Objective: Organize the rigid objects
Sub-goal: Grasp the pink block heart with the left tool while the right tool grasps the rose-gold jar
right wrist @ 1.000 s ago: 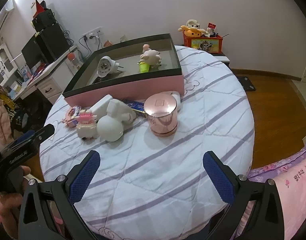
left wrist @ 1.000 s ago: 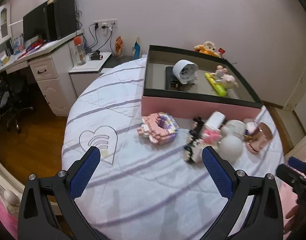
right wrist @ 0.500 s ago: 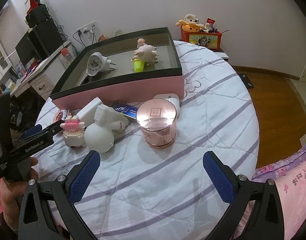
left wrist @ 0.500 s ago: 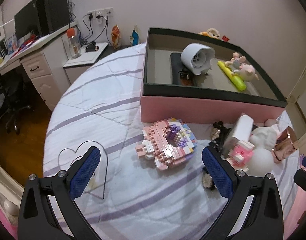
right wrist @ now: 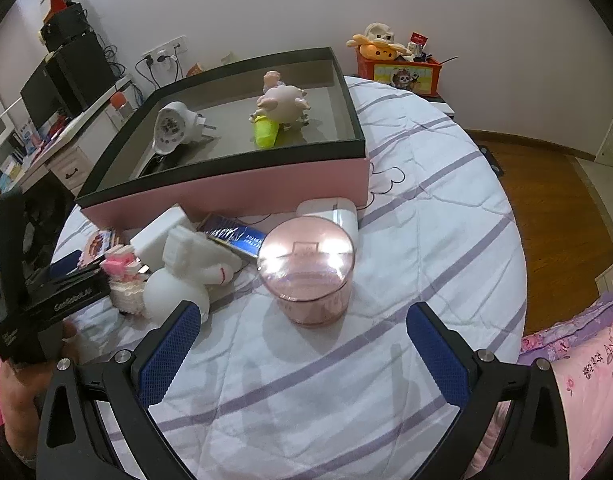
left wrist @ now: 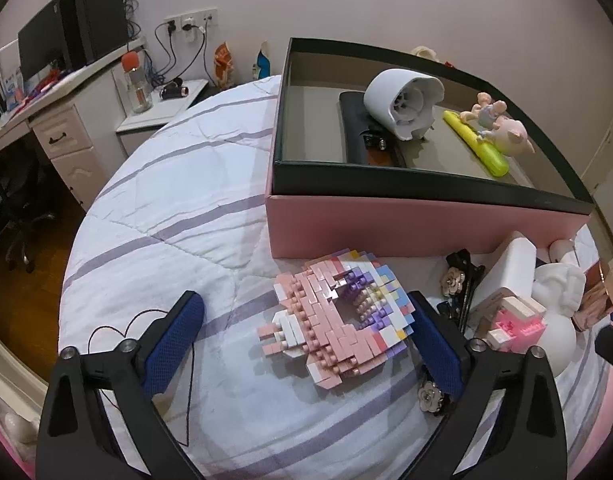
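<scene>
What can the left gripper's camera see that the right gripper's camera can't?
Only the left camera shows the whole pink brick toy, the flower clips and the left gripper, open. Only the right camera shows the round pink jar, the red toy box and the right gripper, open. Both show the pink box and its pig toy.

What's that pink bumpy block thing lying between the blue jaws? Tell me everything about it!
The pink block model is built from many tiny plastic bricks, mostly pink, with white, purple, blue and yellow ones around a hollow in its middle. Small pink and white pegs stick out on its left side. It lies flat on the striped white bedcover, in front of the pink box. The left gripper is open around it, with both jaws apart from it. Nothing is holding it.
</scene>
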A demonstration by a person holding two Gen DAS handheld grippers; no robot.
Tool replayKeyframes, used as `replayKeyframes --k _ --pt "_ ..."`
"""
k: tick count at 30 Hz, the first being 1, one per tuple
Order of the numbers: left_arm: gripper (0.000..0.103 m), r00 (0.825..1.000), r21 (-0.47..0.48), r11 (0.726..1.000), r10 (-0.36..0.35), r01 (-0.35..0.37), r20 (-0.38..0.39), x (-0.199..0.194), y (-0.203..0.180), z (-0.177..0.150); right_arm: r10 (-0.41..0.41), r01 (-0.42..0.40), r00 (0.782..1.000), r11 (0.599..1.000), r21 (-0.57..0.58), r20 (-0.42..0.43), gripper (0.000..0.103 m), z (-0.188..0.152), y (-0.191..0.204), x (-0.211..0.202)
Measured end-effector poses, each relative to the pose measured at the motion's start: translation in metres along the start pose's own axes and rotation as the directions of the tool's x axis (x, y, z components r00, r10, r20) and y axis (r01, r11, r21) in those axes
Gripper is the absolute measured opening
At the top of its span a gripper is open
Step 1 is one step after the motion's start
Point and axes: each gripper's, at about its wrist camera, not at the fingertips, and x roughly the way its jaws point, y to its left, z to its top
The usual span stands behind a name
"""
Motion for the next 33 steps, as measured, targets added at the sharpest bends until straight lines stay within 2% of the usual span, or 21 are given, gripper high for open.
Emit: replayKeyframes --k 5,6,7,12,14,19,21,23,27,33 --pt "0.073 0.999 0.021 0.999 -0.029 0.028 0.018 -0.004 -0.003 -0.002 -0.013 0.013 1.000 1.000 0.007 0.010 0.103 0.001 -0.003 0.002" --pt "0.066 0.999 0.024 0.999 -0.035 0.035 0.018 -0.005 -0.003 -0.002 -0.016 0.016 1.000 1.000 0.008 0.011 0.103 0.001 -0.004 0.003" --pt "0.065 0.999 0.029 0.999 -0.039 0.039 0.018 -0.005 -0.004 -0.002 -0.018 0.018 1.000 1.000 0.010 0.012 0.103 0.001 -0.005 0.004" --pt "0.064 0.999 0.033 0.998 -0.049 0.048 0.020 -0.008 -0.003 -0.004 -0.036 0.036 0.999 0.999 0.013 0.023 0.102 -0.001 -0.009 0.008" --pt "0.064 0.999 0.037 0.998 -0.048 0.047 0.022 -0.011 -0.004 -0.006 -0.040 0.039 0.999 0.999 0.015 0.026 0.097 -0.001 -0.010 0.010" --pt "0.064 0.999 0.043 0.998 -0.042 0.041 0.026 -0.017 -0.004 -0.009 -0.031 0.030 0.999 0.999 0.014 0.038 0.093 0.001 -0.011 0.015" --pt "0.064 0.999 0.039 0.999 -0.039 0.038 0.030 -0.021 -0.003 -0.011 -0.032 0.031 0.999 0.999 0.010 0.041 0.087 0.004 -0.011 0.018" --pt "0.064 0.999 0.037 0.999 -0.034 0.033 0.035 -0.024 -0.002 -0.011 -0.031 0.031 0.999 0.999 0.009 0.044 0.070 0.006 -0.012 0.021" --pt "0.064 0.998 0.031 0.999 -0.025 0.023 0.052 -0.033 0.002 -0.010 -0.001 0.001 0.999 1.000 0.003 0.048 0.049 0.006 -0.011 0.023" --pt "0.064 0.997 0.030 0.999 -0.026 0.024 0.072 -0.048 0.005 -0.010 0.017 -0.017 0.998 1.000 0.011 0.063 0.049 0.003 -0.014 0.017"
